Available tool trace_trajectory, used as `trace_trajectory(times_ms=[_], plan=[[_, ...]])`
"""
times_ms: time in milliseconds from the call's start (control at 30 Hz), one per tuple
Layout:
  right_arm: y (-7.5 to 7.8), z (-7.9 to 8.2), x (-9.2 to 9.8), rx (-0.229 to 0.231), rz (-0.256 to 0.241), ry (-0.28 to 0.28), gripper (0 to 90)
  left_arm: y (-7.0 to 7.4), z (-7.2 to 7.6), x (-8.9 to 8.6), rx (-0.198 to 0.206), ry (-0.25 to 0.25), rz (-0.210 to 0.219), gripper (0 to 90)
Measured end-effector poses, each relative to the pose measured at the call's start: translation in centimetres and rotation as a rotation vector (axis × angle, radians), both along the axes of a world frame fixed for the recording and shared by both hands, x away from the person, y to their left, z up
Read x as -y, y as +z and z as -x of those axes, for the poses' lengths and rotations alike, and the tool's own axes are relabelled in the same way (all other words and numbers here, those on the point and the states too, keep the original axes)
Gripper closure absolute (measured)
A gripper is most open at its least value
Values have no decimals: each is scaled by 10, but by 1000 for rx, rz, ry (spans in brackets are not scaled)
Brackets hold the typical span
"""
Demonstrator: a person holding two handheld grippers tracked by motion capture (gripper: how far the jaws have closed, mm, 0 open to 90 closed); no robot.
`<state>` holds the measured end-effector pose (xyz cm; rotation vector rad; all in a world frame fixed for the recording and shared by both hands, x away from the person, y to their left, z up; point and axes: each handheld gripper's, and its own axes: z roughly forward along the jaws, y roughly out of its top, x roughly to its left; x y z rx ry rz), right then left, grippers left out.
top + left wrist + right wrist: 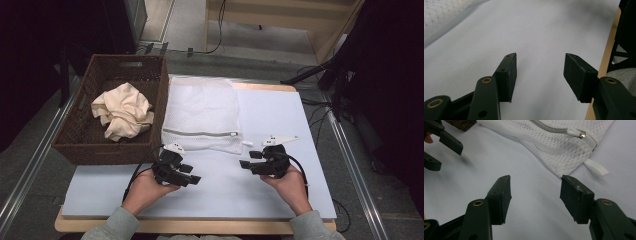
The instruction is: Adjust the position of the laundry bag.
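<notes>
Pale blue table (280, 125) bearing wicker basket (80, 135) and mesh laundry bag (202, 112); left gripper (192, 174) and right gripper (248, 159), fingers apart; grey floor around.

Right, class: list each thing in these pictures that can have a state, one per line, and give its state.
Left gripper: open, holding nothing, above the table.
Right gripper: open, holding nothing, near the bag's corner.
Mesh laundry bag: lying flat on the table, zipper closed.
Cream cloth: crumpled, inside the basket.
Wicker basket: upright, at the table's left, no lid.
</notes>
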<state>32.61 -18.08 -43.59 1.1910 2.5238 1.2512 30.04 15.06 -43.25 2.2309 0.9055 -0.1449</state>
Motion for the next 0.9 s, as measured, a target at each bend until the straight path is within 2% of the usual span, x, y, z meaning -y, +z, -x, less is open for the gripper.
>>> trace_trajectory(times_ms=[233,333,400,500,600,833,900], plan=[[-1,-1,0,0,22,-11,414,-1,0,0,-4,-8,-17,427],[-1,-2,0,-2,24,-15,414,0,1,0,1,-1,-3,417],[-1,-2,0,-3,26,-16,415,0,0,-1,10,-5,6,400],[-1,-2,0,-9,23,-16,427,-1,1,-1,32,4,-17,347],[0,-3,1,-24,15,-17,435,-1,1,-1,26,6,-18,348],[-1,-4,2,-21,17,-24,433,-2,3,1,33,-11,-25,356],[-1,-5,2,-31,3,-24,433,-2,3,2,28,-10,-26,357]])
